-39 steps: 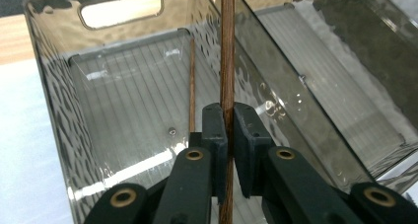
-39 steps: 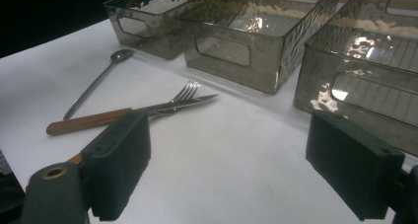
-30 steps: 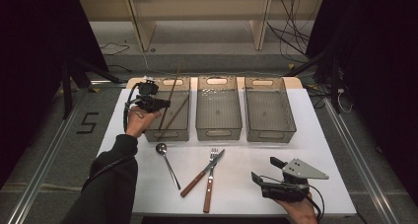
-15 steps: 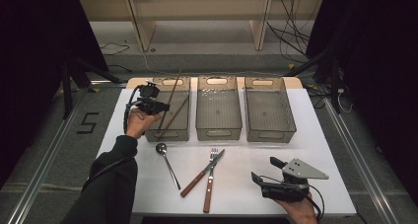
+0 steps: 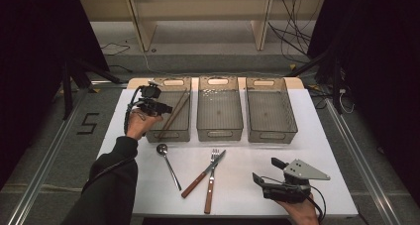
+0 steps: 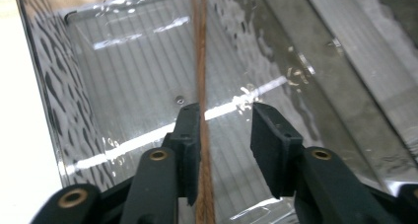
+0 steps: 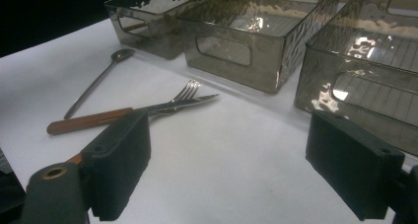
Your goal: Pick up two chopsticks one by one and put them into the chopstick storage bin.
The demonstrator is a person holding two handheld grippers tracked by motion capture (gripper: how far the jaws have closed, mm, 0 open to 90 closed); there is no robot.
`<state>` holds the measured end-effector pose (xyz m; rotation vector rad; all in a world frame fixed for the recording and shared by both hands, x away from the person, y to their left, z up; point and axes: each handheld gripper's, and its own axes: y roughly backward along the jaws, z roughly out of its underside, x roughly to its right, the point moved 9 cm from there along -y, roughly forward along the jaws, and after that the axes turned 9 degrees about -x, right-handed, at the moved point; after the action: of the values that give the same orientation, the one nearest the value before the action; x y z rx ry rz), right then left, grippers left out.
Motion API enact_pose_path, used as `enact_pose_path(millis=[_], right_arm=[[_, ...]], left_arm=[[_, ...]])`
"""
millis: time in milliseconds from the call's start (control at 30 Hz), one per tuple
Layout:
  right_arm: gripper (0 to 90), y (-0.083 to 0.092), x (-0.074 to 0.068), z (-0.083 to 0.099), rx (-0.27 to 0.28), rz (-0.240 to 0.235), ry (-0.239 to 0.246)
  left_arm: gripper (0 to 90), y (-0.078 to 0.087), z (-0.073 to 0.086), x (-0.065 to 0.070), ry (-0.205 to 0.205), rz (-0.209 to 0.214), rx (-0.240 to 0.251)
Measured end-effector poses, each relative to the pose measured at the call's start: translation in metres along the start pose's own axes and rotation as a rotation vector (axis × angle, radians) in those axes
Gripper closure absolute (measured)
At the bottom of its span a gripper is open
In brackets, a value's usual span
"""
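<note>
Item: chopsticks [image 5: 174,113], a brown wooden pair. Location: inside the left bin [image 5: 168,132], the first of three smoked clear bins in a row across the middle of the high view. Long axis: diagonal in that frame, from the bin's near lower-left wall up toward its upper-right corner. In the left gripper view the chopsticks [image 6: 201,86] run nearly straight up the centre of the frame, away from you along the ribbed bin floor.

Left tongs [image 5: 159,107]: your left hand holds them over the left bin's left rim. Their jaws have just been opening. The chopsticks lie between them, hard against the left-hand jaw in the left gripper view, with clear space to the right-hand jaw [image 6: 224,140]. Judged released, not clenched.

Right tongs [image 5: 265,173]: lower right of the high view, resting on the white surface [image 5: 247,150], jaws spread wide with nothing between them [image 7: 226,169].

Remaining stock on the surface, lower centre of the high view: spoon [image 5: 168,164], fork [image 5: 211,183], and knife [image 5: 203,174] with a wooden handle, the last two crossed. They lie to the left of the right tongs, and your right hand is the nearer one. The knife's handle points toward the lower left.

Middle bin [image 5: 220,131] and right bin [image 5: 271,132]: nothing inside.

Markings: a "5" on the floor [image 5: 88,123], left of the surface. No brands or labels readable on bins or cutlery.
</note>
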<state>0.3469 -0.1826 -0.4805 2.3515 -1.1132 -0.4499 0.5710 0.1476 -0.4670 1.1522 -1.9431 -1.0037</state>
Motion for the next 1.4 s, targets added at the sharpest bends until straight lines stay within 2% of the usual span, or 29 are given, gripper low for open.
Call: enact_pose_path(millis=[300, 500, 633, 833, 967, 1067, 1233, 1400], right_arm=[[17.9, 0.0, 0.0, 0.0, 0.0, 0.001, 0.001], [17.9, 0.0, 0.0, 0.0, 0.001, 0.003, 0.001], [17.9, 0.0, 0.0, 0.0, -0.001, 0.003, 0.002], [18.0, 0.0, 0.0, 0.0, 0.001, 0.003, 0.001], [17.9, 0.0, 0.0, 0.0, 0.001, 0.003, 0.0], [17.9, 0.0, 0.0, 0.0, 0.003, 0.003, -0.002], [17.9, 0.001, 0.0, -0.001, 0.006, 0.003, 0.001], [17.9, 0.001, 0.001, -0.001, 0.005, 0.005, 0.0]], left_arm=[[37.7, 0.019, 0.005, 0.021, -0.038, 0.044, 0.018], [30.1, 0.03, 0.016, 0.038, -0.067, 0.097, 0.042], [27.5, 0.037, 0.025, 0.049, -0.071, 0.135, 0.072], [24.0, 0.041, 0.047, 0.068, -0.102, 0.19, 0.096], [22.3, 0.041, 0.06, 0.076, -0.126, 0.216, 0.109], [22.3, 0.041, 0.066, 0.077, -0.142, 0.207, 0.105], [22.3, 0.04, 0.077, 0.079, -0.148, 0.206, 0.104], [22.3, 0.04, 0.087, 0.084, -0.169, 0.227, 0.11]])
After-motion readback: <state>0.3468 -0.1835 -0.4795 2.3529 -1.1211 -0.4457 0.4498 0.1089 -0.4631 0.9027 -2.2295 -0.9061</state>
